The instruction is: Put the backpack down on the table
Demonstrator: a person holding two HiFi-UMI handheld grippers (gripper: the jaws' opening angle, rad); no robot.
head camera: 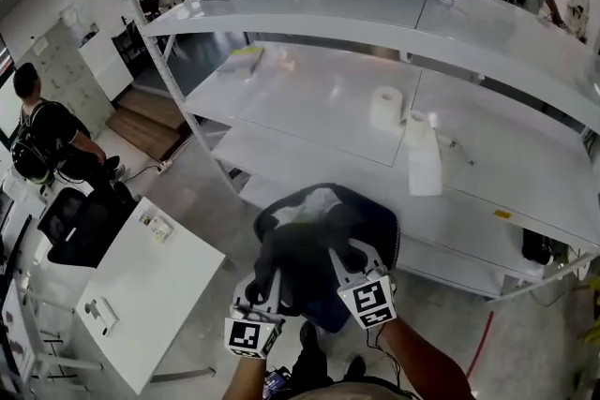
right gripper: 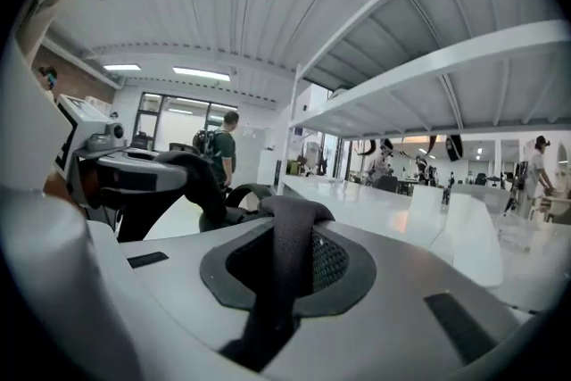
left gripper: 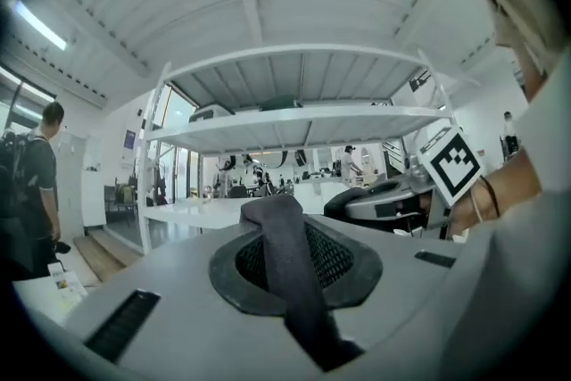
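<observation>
the backpack (head camera: 323, 244) hangs in the air in front of the person, over the floor, near the near edge of the white table (head camera: 309, 112) but apart from it, so it is not yet put down. its top is open and something light shows inside. the left gripper (left gripper: 278, 223) is closed on a dark strap (left gripper: 294, 281) of the backpack, which runs between its jaws and over its tip. the right gripper (right gripper: 290, 227) is closed in the same way on the other strap (right gripper: 284, 272). both grippers are at the near side of the backpack, left and right of it. on the table, further away, a toilet roll (head camera: 385, 108) and a white bottle (head camera: 424, 166) stand. a small white desk (head camera: 141, 286) is at the near left
</observation>
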